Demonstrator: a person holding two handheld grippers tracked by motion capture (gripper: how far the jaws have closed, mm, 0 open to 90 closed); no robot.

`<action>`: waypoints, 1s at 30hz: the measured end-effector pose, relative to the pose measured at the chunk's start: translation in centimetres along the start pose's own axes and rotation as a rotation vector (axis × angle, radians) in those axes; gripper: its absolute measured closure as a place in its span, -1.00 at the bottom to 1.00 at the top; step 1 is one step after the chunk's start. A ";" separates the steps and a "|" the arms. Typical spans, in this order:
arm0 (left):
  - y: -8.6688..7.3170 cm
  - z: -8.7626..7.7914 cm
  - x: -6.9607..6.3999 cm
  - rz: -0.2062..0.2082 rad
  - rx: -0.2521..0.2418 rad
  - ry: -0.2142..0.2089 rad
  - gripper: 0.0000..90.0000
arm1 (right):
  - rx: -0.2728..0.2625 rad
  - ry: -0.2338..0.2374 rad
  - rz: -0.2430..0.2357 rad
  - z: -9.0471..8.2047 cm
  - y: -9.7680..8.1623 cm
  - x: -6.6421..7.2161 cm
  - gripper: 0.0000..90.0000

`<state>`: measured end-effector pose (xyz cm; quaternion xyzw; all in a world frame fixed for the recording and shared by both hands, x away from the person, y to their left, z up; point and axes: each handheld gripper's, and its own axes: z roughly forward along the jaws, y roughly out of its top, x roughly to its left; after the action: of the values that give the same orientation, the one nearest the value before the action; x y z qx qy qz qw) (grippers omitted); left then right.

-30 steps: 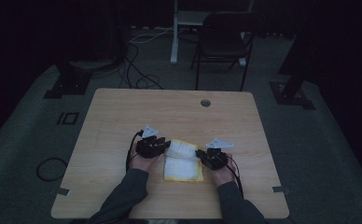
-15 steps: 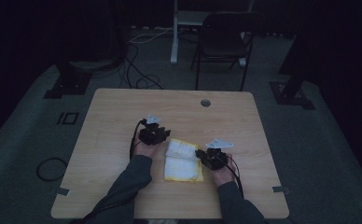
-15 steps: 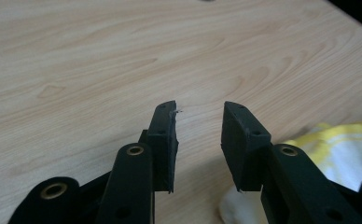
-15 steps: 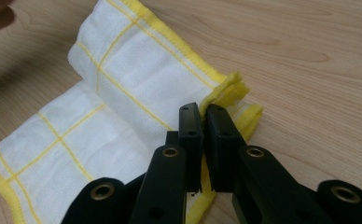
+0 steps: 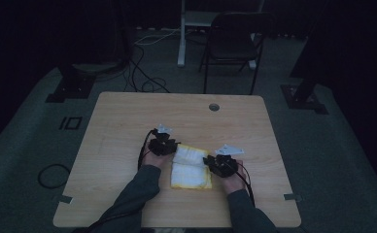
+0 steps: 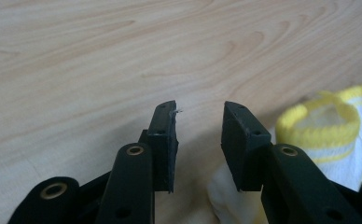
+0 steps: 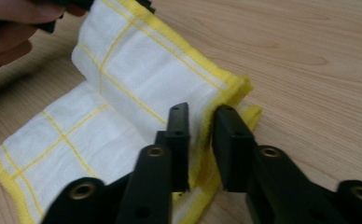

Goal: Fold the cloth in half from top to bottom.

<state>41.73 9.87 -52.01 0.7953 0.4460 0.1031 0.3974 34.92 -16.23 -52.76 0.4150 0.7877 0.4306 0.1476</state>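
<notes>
A white cloth with yellow stripes and a yellow hem (image 5: 191,167) lies folded on the wooden table (image 5: 128,116). My left gripper (image 5: 166,145) is at its far left corner. In the left gripper view it (image 6: 198,112) stands open over bare wood with nothing between the jaws, and the cloth (image 6: 328,126) bunches up just to their right. My right gripper (image 5: 209,163) is at the cloth's right edge. Its jaws (image 7: 200,114) have just been opening, and the folded hem of the cloth (image 7: 137,79) stands loosely between them.
A round cable hole (image 5: 214,107) sits near the table's far edge. Beyond the table stand a dark chair (image 5: 232,46) and floor cables (image 5: 143,73). The other hand (image 7: 6,32) shows at the top left of the right gripper view.
My left hand has shifted a little away from the person, along the cloth's left side. The right hand has stayed where it was at the cloth's right edge.
</notes>
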 end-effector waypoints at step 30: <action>-4.3 -3.2 -2.0 0.028 -0.047 -0.021 0.45 | -0.041 -0.038 0.044 -2.7 -0.4 -1.8 0.33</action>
<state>36.17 11.26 -52.61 0.7931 0.4280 0.1109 0.4190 34.21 -19.23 -51.77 0.4372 0.7665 0.4418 0.1616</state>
